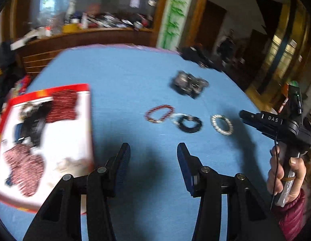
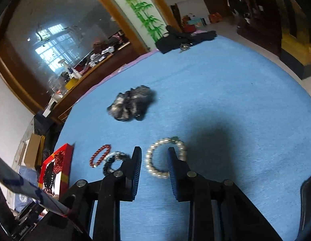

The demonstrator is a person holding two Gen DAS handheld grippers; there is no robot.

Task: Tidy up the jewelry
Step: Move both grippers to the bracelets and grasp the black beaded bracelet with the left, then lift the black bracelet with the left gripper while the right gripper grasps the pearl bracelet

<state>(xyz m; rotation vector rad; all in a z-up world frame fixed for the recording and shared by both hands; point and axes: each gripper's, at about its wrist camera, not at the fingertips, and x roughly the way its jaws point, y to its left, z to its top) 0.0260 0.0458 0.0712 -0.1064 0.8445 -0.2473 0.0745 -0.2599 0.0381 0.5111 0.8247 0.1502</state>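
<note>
The white pearl-bead bracelet lies flat on the blue tablecloth, its near arc between my right gripper fingers — spread wide, holding nothing. My left gripper, equally open and empty, sits farther off beside the red-rimmed jewelry box.

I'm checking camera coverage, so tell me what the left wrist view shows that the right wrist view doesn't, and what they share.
Only the left wrist view shows the open left gripper, the person's right hand on its black handle, and the full inside of the red-rimmed white jewelry box.

Only the right wrist view shows the open right gripper, its fingers straddling one side of the white pearl bracelet.

Both show the blue tablecloth, the red bead bracelet, the black bead bracelet, that pearl bracelet and the dark grey jewelry heap.
</note>
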